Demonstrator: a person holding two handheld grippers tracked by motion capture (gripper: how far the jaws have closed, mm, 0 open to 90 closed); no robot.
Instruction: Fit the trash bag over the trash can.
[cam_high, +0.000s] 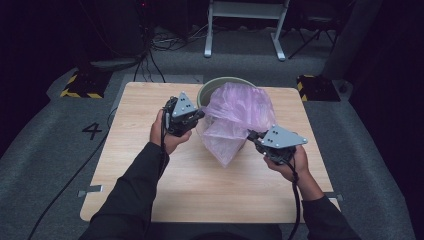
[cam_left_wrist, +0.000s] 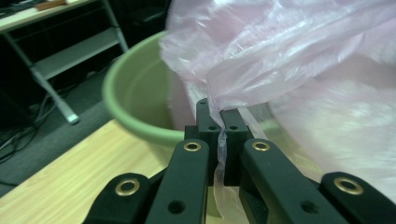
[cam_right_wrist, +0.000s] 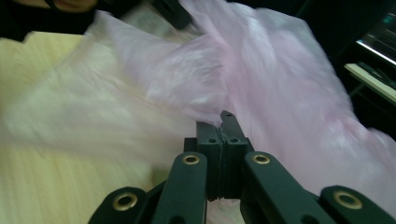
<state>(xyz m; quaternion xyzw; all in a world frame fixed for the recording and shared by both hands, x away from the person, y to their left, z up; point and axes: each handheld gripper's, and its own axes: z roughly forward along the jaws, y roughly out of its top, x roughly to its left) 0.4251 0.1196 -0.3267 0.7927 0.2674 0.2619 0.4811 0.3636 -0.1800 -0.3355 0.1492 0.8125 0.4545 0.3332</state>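
L tongs (cam_high: 200, 116) pinch the pink plastic bag's (cam_high: 235, 117) edge by the green bin (cam_high: 207, 90) on the desk (cam_high: 130, 150). R tongs (cam_high: 251, 136) clamp film too. Bag seems light, limp, slippery, tears easily; grip bunched rim.

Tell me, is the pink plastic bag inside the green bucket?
Partly: the thin pink plastic bag drapes over the round green bucket's rim, bunched above it.

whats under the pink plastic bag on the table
A green bucket stands under and behind the pink plastic bag; part of its rim shows at the left. The film covers the rest, so what the bucket holds is hidden. Both grippers pinch the bag.
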